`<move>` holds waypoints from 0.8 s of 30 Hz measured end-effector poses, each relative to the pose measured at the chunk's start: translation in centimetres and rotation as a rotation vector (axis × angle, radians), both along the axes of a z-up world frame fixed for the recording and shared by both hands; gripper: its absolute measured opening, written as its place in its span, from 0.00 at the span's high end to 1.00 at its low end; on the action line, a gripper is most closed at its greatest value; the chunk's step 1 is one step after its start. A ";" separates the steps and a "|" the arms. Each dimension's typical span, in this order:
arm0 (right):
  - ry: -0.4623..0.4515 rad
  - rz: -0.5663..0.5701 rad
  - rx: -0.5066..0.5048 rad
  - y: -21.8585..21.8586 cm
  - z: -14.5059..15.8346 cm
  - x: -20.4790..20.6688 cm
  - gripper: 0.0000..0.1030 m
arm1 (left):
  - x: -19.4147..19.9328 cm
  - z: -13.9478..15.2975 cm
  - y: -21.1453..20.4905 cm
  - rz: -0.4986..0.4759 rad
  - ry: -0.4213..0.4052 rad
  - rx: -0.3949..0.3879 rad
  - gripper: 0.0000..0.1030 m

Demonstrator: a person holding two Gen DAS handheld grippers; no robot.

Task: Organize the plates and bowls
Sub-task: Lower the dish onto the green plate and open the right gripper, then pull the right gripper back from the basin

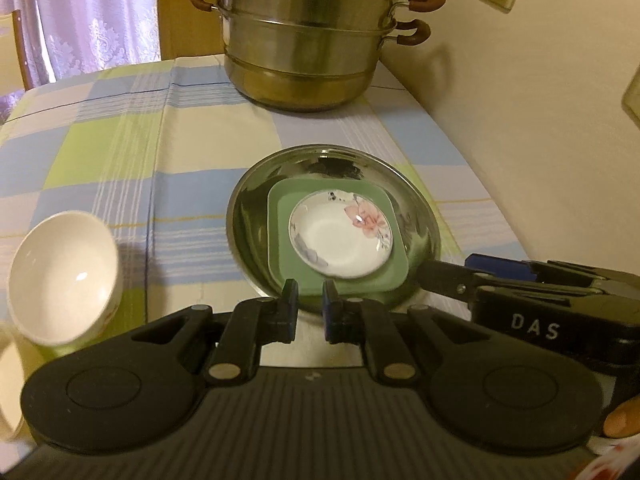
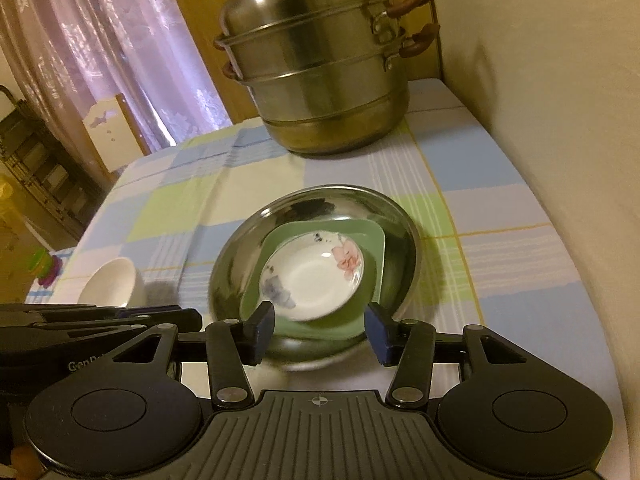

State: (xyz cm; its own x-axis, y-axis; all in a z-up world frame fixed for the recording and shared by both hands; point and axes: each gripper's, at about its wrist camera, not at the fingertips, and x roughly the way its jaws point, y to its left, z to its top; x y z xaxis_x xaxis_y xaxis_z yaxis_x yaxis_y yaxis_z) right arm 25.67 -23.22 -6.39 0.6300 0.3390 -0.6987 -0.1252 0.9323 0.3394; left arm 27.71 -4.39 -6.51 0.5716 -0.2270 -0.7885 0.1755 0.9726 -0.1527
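Observation:
A steel bowl [image 1: 248, 216] [image 2: 404, 224] sits on the checked tablecloth. Inside it lies a green square plate [image 1: 280, 272] [image 2: 376, 240], and on that a small white floral dish [image 1: 340, 240] [image 2: 312, 276]. A white bowl [image 1: 60, 276] [image 2: 112, 284] stands to the left of the steel bowl. My left gripper [image 1: 311, 294] is open with a narrow gap and empty, its tips at the steel bowl's near rim. My right gripper [image 2: 320, 320] is wide open and empty, just above the steel bowl's near edge. It also shows in the left wrist view [image 1: 460, 280].
A tall stacked steel steamer pot [image 1: 312, 36] [image 2: 320, 72] stands at the back of the table. A wall [image 1: 520, 120] runs along the table's right side. The table's left edge drops to the floor, with a curtain [image 2: 120, 40] and a rack beyond.

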 end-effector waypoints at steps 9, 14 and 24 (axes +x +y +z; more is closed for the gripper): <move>-0.013 0.022 0.029 -0.7 1.9 -5.6 0.50 | -6.2 2.2 0.5 0.031 -0.032 -0.003 0.90; -0.014 0.061 0.027 -0.7 2.8 -8.8 0.47 | -10.4 3.4 0.9 0.060 -0.058 0.014 0.84; 0.002 0.114 0.046 -0.2 3.1 -13.8 0.35 | -18.0 4.3 3.0 0.163 -0.071 0.018 0.84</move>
